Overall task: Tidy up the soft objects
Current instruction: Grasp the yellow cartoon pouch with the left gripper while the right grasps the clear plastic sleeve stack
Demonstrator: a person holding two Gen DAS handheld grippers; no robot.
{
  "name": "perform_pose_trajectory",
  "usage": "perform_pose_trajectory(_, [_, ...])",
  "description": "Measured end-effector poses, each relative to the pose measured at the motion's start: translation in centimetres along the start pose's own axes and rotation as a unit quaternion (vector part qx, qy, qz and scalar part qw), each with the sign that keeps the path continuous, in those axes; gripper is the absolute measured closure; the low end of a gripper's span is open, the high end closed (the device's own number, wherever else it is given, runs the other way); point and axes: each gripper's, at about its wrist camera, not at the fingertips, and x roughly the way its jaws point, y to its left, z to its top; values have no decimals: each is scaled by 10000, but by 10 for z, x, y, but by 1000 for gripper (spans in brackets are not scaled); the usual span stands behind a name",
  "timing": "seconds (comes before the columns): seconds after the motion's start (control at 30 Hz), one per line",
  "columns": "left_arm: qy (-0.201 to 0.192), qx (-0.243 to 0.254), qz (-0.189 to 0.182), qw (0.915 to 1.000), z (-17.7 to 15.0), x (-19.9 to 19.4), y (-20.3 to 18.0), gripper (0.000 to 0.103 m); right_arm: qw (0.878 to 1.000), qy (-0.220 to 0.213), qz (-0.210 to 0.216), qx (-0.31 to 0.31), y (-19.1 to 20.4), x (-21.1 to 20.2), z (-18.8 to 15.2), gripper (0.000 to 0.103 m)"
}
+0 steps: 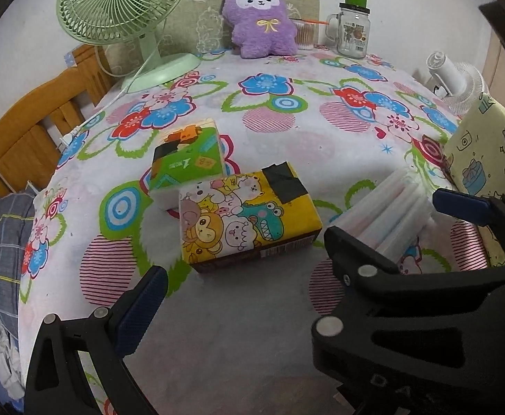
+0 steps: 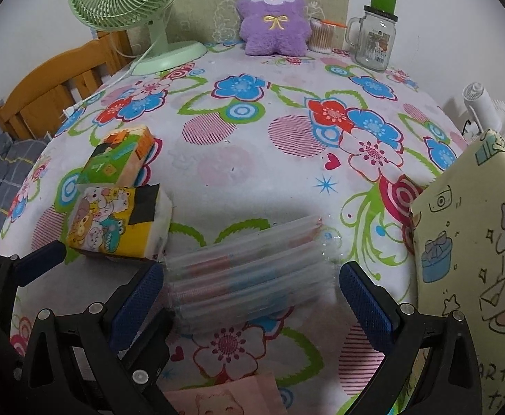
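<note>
A clear plastic pack of pastel rolls (image 2: 249, 276) lies on the flowered tablecloth (image 2: 252, 159). My right gripper (image 2: 252, 292) is open, one finger on each side of the pack, neither pressing it. A yellow cartoon tissue pack (image 1: 245, 214) lies just ahead of my left gripper (image 1: 249, 294), which is open and holds nothing; its right finger is hidden behind the right gripper (image 1: 404, 224). A green tissue pack (image 1: 186, 155) leans against the yellow one's far side. A purple plush (image 1: 261, 22) sits upright at the table's back edge.
A pale yellow cartoon bag (image 2: 477, 259) stands at the right edge. At the back are a green desk fan (image 1: 121, 3), a cotton swab box (image 1: 304, 36) and a glass jar (image 1: 352, 31). A white mini fan (image 1: 456, 83) is at the right, wooden furniture (image 1: 27, 131) at the left.
</note>
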Motion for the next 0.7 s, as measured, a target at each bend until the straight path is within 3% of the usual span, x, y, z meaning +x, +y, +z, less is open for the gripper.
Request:
perform_pose_trajectory(0.27, [0,-2,-56,10000,1,1,0,0,9996,58,-221,-143,2,11,5,0])
perform_pose_trajectory(0.53, [17,28,-57,10000,4,3,0,0,9998,10,-116,-186,-1,17,10,1])
perform_pose_trajectory(0.7, [9,90,-41,10000,7,4,-3,0,9998,-10,-81,-176,-3,15,11,8])
